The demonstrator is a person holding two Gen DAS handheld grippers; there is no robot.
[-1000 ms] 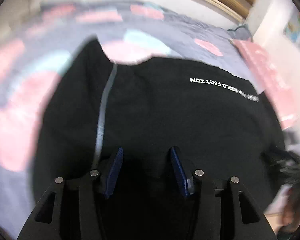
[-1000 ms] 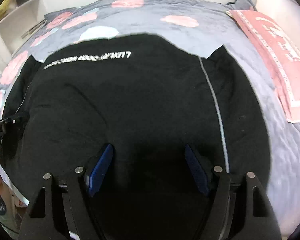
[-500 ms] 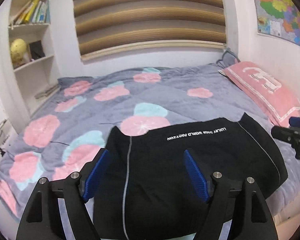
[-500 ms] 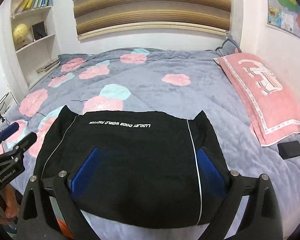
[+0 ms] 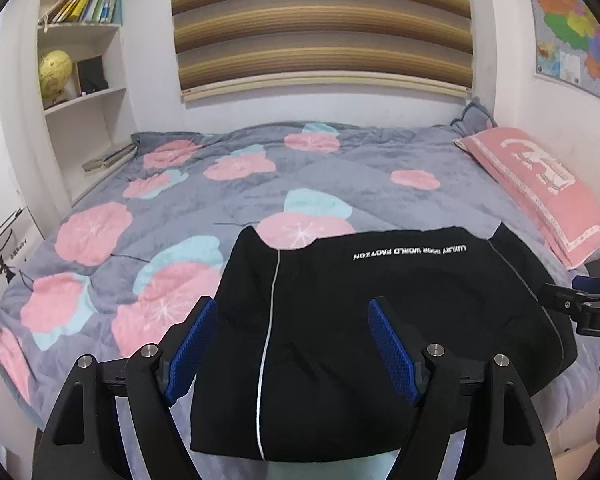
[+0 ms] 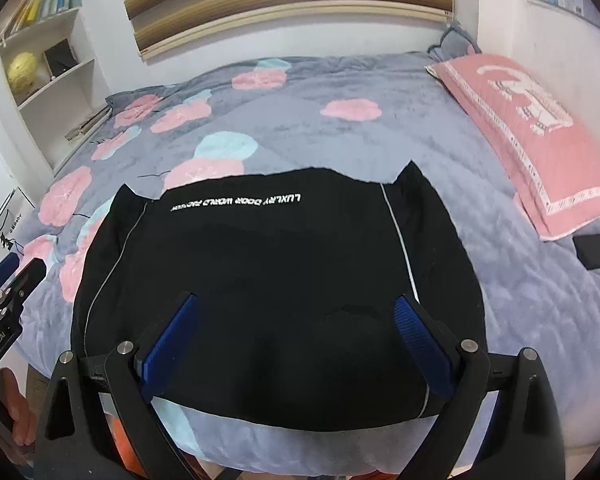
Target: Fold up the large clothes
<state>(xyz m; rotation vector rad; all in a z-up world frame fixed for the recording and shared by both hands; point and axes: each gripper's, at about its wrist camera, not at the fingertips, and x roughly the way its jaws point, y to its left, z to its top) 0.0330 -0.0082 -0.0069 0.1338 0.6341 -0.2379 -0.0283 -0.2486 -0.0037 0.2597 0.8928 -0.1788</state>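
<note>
Left gripper (image 5: pixel 292 344) spread wide, nothing between blue pads (image 5: pixel 392 354); hovering above near edge of bed (image 5: pixel 440 208). Right gripper (image 6: pixel 296 344) likewise wide apart, empty. Black garment (image 6: pixel 276 276) folded flat at bed's near edge, white lettering (image 6: pixel 236 203) on far side. Pink pillow (image 6: pixel 528 136) to right, apart from garment.

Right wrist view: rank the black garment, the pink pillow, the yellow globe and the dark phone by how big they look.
1. black garment, by far the largest, though it lies nearest the camera.
2. pink pillow.
3. and 4. yellow globe and dark phone look about alike; the globe stands much farther off, so no ranking.
</note>
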